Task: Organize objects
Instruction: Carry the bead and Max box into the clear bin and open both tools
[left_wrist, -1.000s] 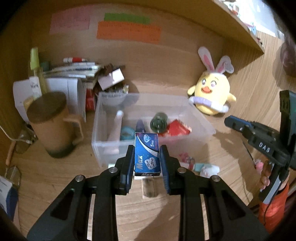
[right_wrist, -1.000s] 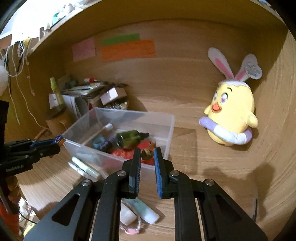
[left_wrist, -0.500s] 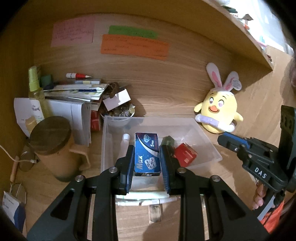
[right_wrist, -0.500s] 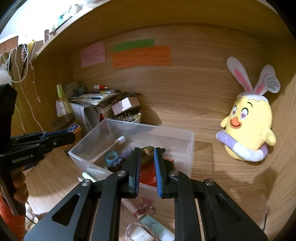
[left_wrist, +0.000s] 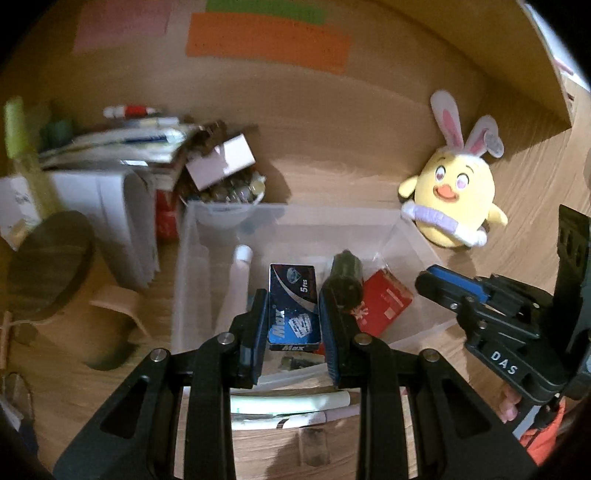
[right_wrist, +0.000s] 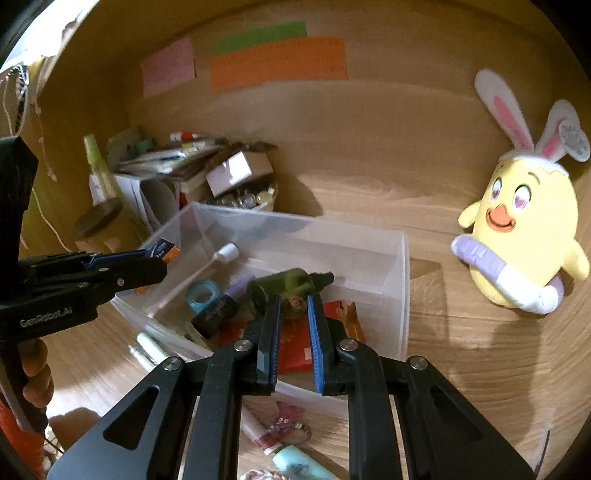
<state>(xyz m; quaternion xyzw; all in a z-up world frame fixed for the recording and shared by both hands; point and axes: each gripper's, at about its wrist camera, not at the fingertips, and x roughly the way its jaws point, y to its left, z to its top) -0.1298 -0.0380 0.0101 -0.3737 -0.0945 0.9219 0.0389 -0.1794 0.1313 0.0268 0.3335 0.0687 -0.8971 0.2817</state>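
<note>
Here the left gripper (left_wrist: 293, 325) is clamped on a glossy blue carton (left_wrist: 293, 306) lettered "Max" and "5 Pcs", held above the clear plastic bin (left_wrist: 295, 218). The right gripper (right_wrist: 293, 310) pinches a small brassy round piece (right_wrist: 294, 303), too blurred to identify, over the bin's flat red packet (right_wrist: 295, 347). A plush yellow chick (right_wrist: 524, 229) sits beside it.

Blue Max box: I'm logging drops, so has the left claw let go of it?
No, the blue Max box sits clamped between the left claw's fingers.
</note>
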